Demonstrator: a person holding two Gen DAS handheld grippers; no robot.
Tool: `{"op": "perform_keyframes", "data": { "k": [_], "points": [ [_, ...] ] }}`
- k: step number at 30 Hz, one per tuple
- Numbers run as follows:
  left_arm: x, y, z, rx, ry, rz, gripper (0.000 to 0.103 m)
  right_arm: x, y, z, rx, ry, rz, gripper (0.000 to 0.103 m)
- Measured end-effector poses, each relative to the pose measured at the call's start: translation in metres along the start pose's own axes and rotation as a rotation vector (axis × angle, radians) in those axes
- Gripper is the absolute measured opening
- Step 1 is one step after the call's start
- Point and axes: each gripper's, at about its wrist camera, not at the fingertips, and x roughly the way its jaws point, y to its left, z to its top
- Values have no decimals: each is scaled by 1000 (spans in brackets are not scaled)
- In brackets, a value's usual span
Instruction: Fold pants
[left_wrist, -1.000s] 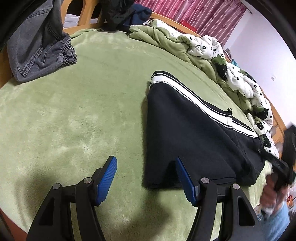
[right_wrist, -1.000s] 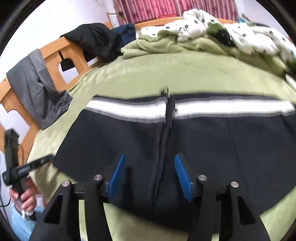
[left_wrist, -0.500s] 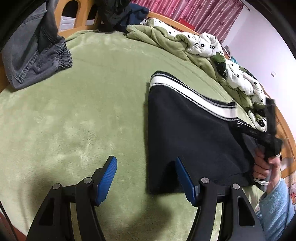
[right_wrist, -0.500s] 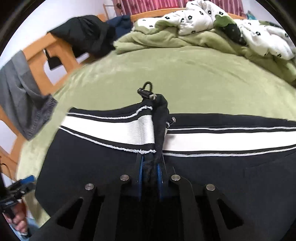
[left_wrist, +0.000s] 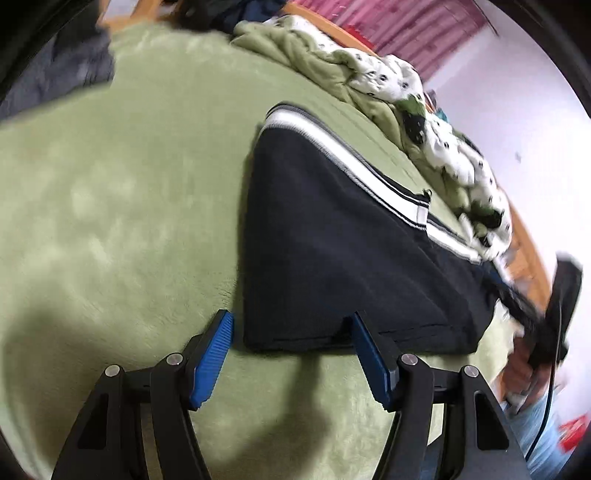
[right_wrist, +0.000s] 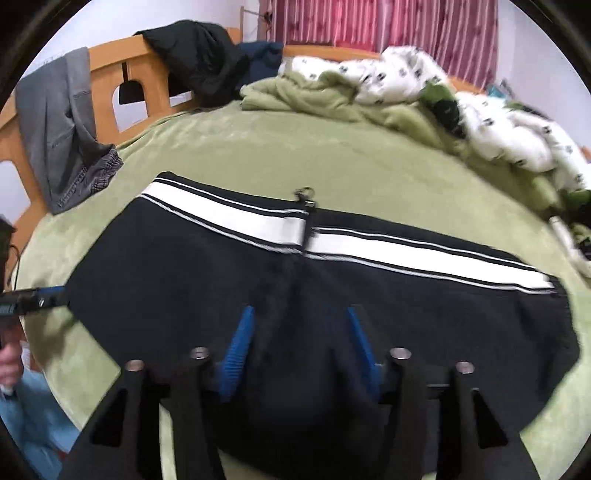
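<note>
The black pants (left_wrist: 340, 251) with a white side stripe lie folded flat on the green bed cover (left_wrist: 122, 206). They also show in the right wrist view (right_wrist: 258, 280), with a small metal clip (right_wrist: 305, 195) at the far edge. My left gripper (left_wrist: 291, 332) is open, its fingers straddling the near left corner of the pants. My right gripper (right_wrist: 299, 325) is open above the middle of the pants, holding nothing. The right gripper's body shows blurred at the right of the left wrist view (left_wrist: 554, 306).
A crumpled green and white patterned quilt (right_wrist: 424, 99) lies along the far side of the bed. Grey jeans (right_wrist: 62, 136) and a black garment (right_wrist: 199, 59) hang on the wooden bed frame (right_wrist: 136, 74). Red curtains (right_wrist: 376, 26) hang behind.
My right gripper, shut on the pants' middle fold half a second ago, has opened and drawn back. My left gripper has shifted so its fingers span the pants' corner.
</note>
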Motion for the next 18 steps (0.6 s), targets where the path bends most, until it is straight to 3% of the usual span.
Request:
{"op": "perform_keyframes", "data": {
  "k": [3,5,7,9,11,15,18],
  "points": [
    [3,2,0,-53,-34,-35,62,-20,-27,-20,47,-34,-52,60],
    [6,0,1,-82,-41,-20,60,-28,-46,-34,112,-53,-80,60],
    [9,-6,0,-91,-47,14,46,-27,-66,-44,200,-63,-105,60],
    [11,-16,1,-63,-37,68,28,-28,-89,-54,283,-75,-136,57],
    [2,-33,2,-35,-88,122,19,-28,-102,-59,318,-58,-145,55],
    [-13,-90,8,147,-169,262,15,-34,-123,-68,316,-12,-152,55],
    [-22,-138,15,244,-211,249,14,-46,-139,-76,327,-15,-180,55]
  ]
}}
